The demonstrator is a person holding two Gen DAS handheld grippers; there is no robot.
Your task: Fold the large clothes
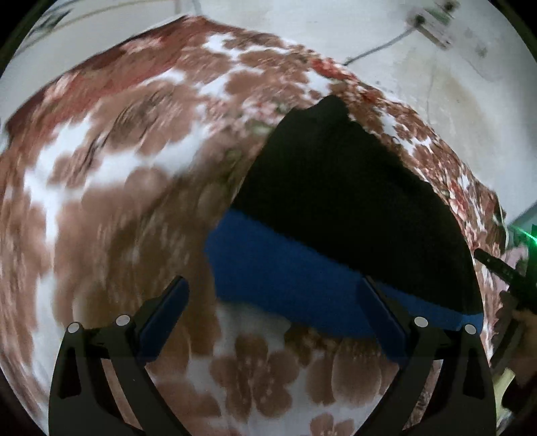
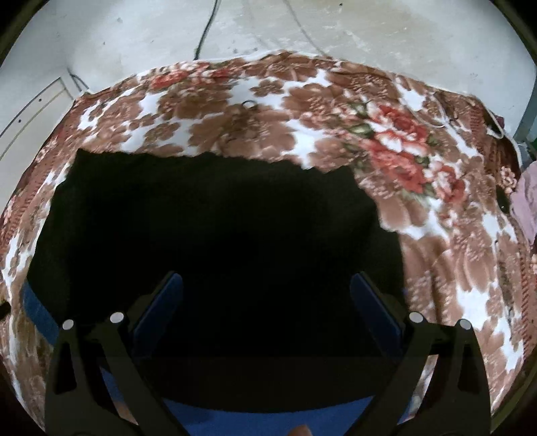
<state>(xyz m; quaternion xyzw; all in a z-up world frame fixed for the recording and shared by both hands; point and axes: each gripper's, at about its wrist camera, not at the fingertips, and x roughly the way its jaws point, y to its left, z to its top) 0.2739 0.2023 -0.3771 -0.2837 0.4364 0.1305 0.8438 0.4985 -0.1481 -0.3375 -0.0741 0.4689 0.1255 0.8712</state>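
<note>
A black garment (image 1: 339, 201) with a blue band (image 1: 288, 285) along its near edge lies flat on a floral blanket (image 1: 110, 187). My left gripper (image 1: 273, 315) is open and empty, hovering over the band's left end. In the right wrist view the black garment (image 2: 214, 228) fills the middle, its blue band (image 2: 268, 416) at the bottom. My right gripper (image 2: 266, 308) is open and empty above the cloth. The other gripper shows at the right edge of the left wrist view (image 1: 506, 271).
The brown, white and red floral blanket (image 2: 386, 141) covers the surface. Beyond it is a pale floor (image 2: 268, 30) with cables (image 2: 204, 30) and a power strip (image 1: 436, 23). A pinkish cloth (image 2: 525, 201) lies at the far right.
</note>
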